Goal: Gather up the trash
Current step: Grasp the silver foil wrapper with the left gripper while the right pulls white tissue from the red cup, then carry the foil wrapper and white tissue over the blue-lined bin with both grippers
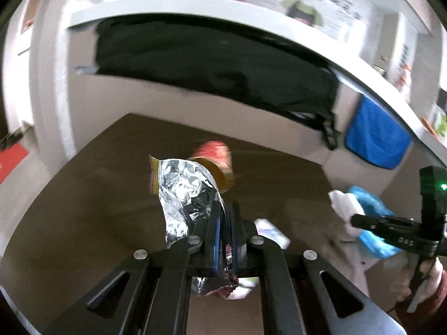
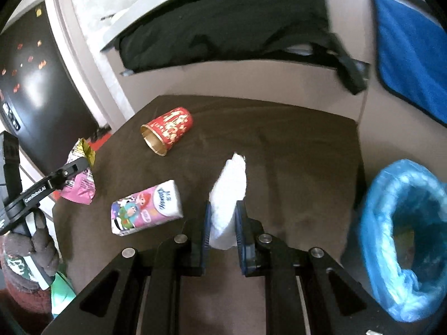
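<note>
- Counting it up: one red paper cup (image 2: 167,129) tipped on its side at the far left of the brown table (image 2: 293,145), one pink tissue pack (image 2: 146,208) nearer, one blue-lined bin (image 2: 402,220) off the right edge.
- Left gripper (image 1: 225,223) is clamped tight on one foil wrapper (image 1: 181,192), lifted off the table's left side.
- Right gripper (image 2: 225,220) angles down, pinching one white tissue wad (image 2: 229,192).
- Bare tabletop lies between wad and bin.
</note>
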A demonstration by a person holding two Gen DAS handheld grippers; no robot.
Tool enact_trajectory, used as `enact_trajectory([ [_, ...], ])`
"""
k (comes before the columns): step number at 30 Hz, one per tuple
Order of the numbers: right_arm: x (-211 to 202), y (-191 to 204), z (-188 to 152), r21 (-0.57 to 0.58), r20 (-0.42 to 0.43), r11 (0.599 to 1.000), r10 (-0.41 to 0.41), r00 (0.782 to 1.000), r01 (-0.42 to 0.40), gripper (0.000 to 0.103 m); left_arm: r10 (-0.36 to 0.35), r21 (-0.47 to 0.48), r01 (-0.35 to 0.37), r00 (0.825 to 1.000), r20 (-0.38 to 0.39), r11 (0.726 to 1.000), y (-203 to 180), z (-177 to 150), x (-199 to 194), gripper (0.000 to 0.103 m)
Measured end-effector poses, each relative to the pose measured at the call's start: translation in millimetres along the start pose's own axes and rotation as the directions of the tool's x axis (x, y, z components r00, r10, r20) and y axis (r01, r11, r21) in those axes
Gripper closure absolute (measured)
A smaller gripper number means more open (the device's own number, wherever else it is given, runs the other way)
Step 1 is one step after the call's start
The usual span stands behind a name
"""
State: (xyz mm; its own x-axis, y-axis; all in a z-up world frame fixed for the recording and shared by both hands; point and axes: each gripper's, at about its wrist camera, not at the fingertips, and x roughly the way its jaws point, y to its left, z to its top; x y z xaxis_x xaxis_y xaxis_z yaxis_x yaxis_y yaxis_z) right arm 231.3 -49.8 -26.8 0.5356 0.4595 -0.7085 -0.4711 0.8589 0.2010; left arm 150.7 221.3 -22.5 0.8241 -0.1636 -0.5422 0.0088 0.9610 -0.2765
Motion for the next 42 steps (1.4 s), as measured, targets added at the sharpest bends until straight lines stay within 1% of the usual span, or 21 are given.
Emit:
enact_trajectory([
  [6, -33, -33, -10, 0.03, 0.075, 0.999, -0.032, 0.997, 0.03, 0.088, -0.084, 0.071, 0.084, 0.996, -0.011, 0.994, -78, -1, 6, 0.097],
  [9, -56, -56, -15, 0.053, 0.113, 0.996, -0.071, 0.991, 0.065, 0.088, -0.139, 0.119, 0.142, 0.99, -0.03, 0.983, -125, -3, 17, 0.097],
  [11, -71, -76, -18, 0.076, 0.132, 0.993, -0.098, 0.986, 0.088, 0.088, -0.18, 0.163, 0.186, 0.982, -0.049, 0.969, -160, -5, 26, 0.097],
  [12, -79, -86, -20, 0.09, 0.142, 0.99, -0.117, 0.983, 0.105, 0.088, -0.204, 0.189, 0.212, 0.977, -0.06, 0.959, -179, -6, 31, 0.097],
  [15, -100, -117, -29, 0.139, 0.159, 0.978, -0.176, 0.971, 0.154, 0.088, -0.263, 0.235, 0.275, 0.961, -0.083, 0.932, -221, -10, 41, 0.097],
  [17, -112, -138, -34, 0.174, 0.164, 0.967, -0.214, 0.963, 0.185, 0.088, -0.303, 0.264, 0.319, 0.948, -0.101, 0.91, -251, -12, 49, 0.097],
  [21, -132, -176, -47, 0.243, 0.162, 0.94, -0.282, 0.946, 0.239, 0.088, -0.366, 0.286, 0.392, 0.92, -0.144, 0.874, -293, -16, 70, 0.097],
  [22, -135, -182, -49, 0.252, 0.162, 0.936, -0.29, 0.943, 0.245, 0.088, -0.384, 0.284, 0.414, 0.91, -0.159, 0.865, -303, -18, 77, 0.097],
  [24, -142, -196, -56, 0.273, 0.16, 0.925, -0.315, 0.935, 0.265, 0.088, -0.401, 0.286, 0.436, 0.899, -0.175, 0.853, -316, -19, 86, 0.097],
  [28, -146, -211, -63, 0.293, 0.153, 0.912, -0.339, 0.928, 0.285, 0.088, -0.427, 0.284, 0.471, 0.881, -0.205, 0.835, -333, -23, 107, 0.097],
  [31, -146, -216, -65, 0.297, 0.152, 0.91, -0.345, 0.926, 0.291, 0.088, -0.433, 0.275, 0.483, 0.873, -0.224, 0.831, -342, -26, 122, 0.097],
  [33, -143, -218, -66, 0.297, 0.154, 0.91, -0.346, 0.925, 0.291, 0.088, -0.432, 0.261, 0.486, 0.869, -0.239, 0.834, -344, -28, 130, 0.097],
  [37, -137, -220, -65, 0.294, 0.148, 0.911, -0.343, 0.928, 0.29, 0.088, -0.427, 0.241, 0.487, 0.866, -0.261, 0.84, -344, -32, 140, 0.097],
  [42, -127, -226, -65, 0.299, 0.132, 0.912, -0.332, 0.934, 0.282, 0.088, -0.399, 0.251, 0.465, 0.875, -0.274, 0.849, -346, -32, 151, 0.097],
])
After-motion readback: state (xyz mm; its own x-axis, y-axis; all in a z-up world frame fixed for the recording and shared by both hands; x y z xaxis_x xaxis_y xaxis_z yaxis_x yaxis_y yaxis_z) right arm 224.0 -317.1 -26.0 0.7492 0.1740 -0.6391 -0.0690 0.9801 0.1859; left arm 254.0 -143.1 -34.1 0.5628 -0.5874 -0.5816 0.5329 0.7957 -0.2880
